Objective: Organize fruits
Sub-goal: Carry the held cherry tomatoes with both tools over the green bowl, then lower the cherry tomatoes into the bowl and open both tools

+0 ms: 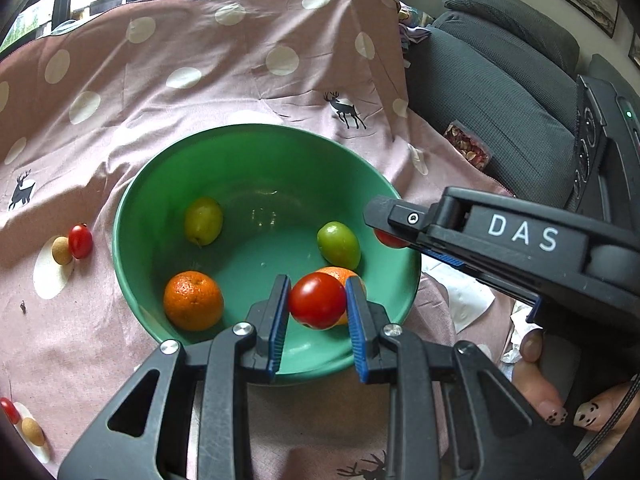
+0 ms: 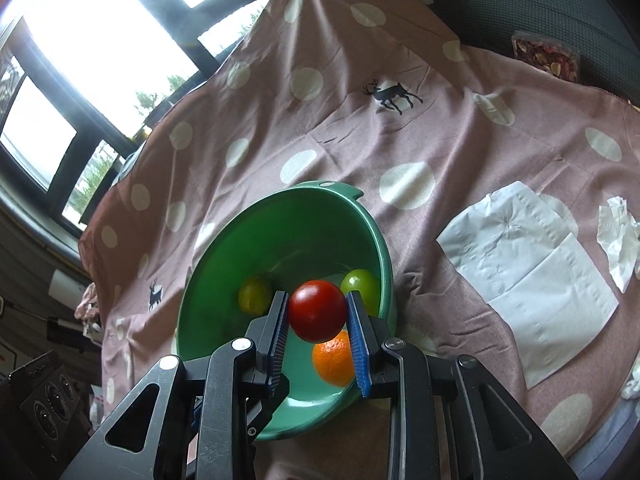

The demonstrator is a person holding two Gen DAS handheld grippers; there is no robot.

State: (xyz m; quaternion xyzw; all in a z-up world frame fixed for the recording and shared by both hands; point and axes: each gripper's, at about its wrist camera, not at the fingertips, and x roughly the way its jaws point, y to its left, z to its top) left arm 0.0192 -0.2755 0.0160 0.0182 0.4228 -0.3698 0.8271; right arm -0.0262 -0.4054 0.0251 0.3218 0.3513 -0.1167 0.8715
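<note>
Both tongs sit over the green bowl [image 1: 132,216], each closed around a small red tomato.

Left tongs [image 1: 318,300]: the blue-padded fingers [image 1: 280,312] press on either side of a red tomato [image 1: 317,300], near the tips. We see the tomato held above the near part of the bowl, in front of an orange [image 1: 340,274] that it mostly hides.

Right tongs [image 2: 318,312]: narrowed onto a second red tomato [image 2: 318,311], gripped between the tips. In the left wrist view these tongs [image 1: 386,232] reach in from the right across the bowl's rim, and only a sliver of their tomato [image 1: 390,239] shows below the upper finger. The hand [image 1: 560,396] holding them, with painted nails, is at the lower right.

Inside the bowl, from the left wrist view: a yellow-green fruit [image 1: 203,221] at the far left, a green fruit [image 1: 339,243] at the right, a second orange [image 1: 193,300] at the near left against the wall. From the right wrist view we see the bowl [image 2: 384,240], the yellow-green fruit [image 2: 254,294], the green fruit [image 2: 362,285] and one orange [image 2: 334,360] directly below the held tomato.

The bowl stands on a pink cloth with white dots and deer [image 1: 200,72]. Left of the bowl, apart from it, lie a cherry tomato [image 1: 80,241] touching a small tan ball-shaped fruit [image 1: 62,250]. Another such pair, a red one [image 1: 9,410] and a tan one [image 1: 33,432], lies at the lower left edge. White paper napkins [image 2: 532,264] lie on the cloth to the right of the bowl.
</note>
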